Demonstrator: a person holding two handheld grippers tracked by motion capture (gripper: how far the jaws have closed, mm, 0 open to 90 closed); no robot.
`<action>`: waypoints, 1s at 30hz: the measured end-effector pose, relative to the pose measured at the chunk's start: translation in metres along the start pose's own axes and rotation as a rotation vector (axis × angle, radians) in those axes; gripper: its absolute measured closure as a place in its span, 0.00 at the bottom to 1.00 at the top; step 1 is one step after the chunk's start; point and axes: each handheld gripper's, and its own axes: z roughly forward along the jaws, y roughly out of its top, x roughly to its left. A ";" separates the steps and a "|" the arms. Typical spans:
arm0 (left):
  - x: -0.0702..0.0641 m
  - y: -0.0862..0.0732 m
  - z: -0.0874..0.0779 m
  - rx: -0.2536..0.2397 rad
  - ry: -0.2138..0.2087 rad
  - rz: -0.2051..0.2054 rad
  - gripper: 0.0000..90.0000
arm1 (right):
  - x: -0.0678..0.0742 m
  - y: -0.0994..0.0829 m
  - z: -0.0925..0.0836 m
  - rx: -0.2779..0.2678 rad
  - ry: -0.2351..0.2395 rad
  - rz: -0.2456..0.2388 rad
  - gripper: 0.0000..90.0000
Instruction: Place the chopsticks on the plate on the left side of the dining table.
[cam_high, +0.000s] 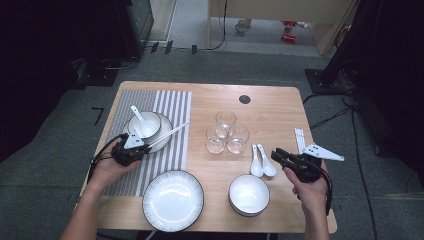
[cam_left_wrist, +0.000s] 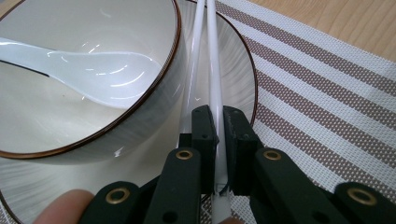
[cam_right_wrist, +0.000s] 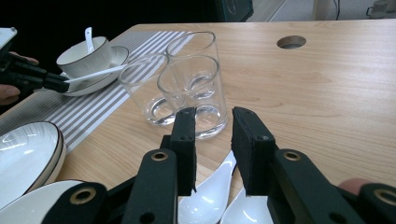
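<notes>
A pair of white chopsticks (cam_high: 170, 134) lies across the rim of a saucer plate (cam_high: 166, 131) on the striped placemat (cam_high: 172, 102). My left gripper (cam_high: 147, 147) is shut on one chopstick (cam_left_wrist: 215, 70); the other runs just outside its left jaw. On the plate (cam_left_wrist: 236, 79) stands a dark-rimmed bowl (cam_left_wrist: 156, 105) with a white spoon (cam_left_wrist: 93, 70) in it. My right gripper (cam_high: 276, 153) stands open, low over two white spoons (cam_high: 263, 163), nothing between its pads. The spoons (cam_right_wrist: 210, 196) lie under its jaws, and its gripper (cam_right_wrist: 214, 116) points at the glasses (cam_right_wrist: 196, 88).
Three empty glasses (cam_high: 225, 132) stand clustered mid-table. A large plate (cam_high: 173, 200) and a stack of bowls (cam_high: 249, 195) sit near the front edge. Another chopstick pair (cam_high: 300, 140) lies at the right, past the right gripper. A round hole (cam_high: 244, 99) is in the tabletop.
</notes>
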 end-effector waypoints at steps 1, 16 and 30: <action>0.000 0.000 -0.001 -0.002 -0.001 0.000 0.94 | 0.000 0.000 0.000 0.000 0.000 0.002 0.79; 0.003 -0.005 -0.005 -0.010 -0.008 -0.024 0.94 | -0.002 -0.002 0.000 0.008 0.001 0.008 0.79; 0.004 -0.009 -0.006 -0.012 0.033 -0.036 0.88 | -0.004 -0.005 0.001 0.018 -0.002 0.014 0.79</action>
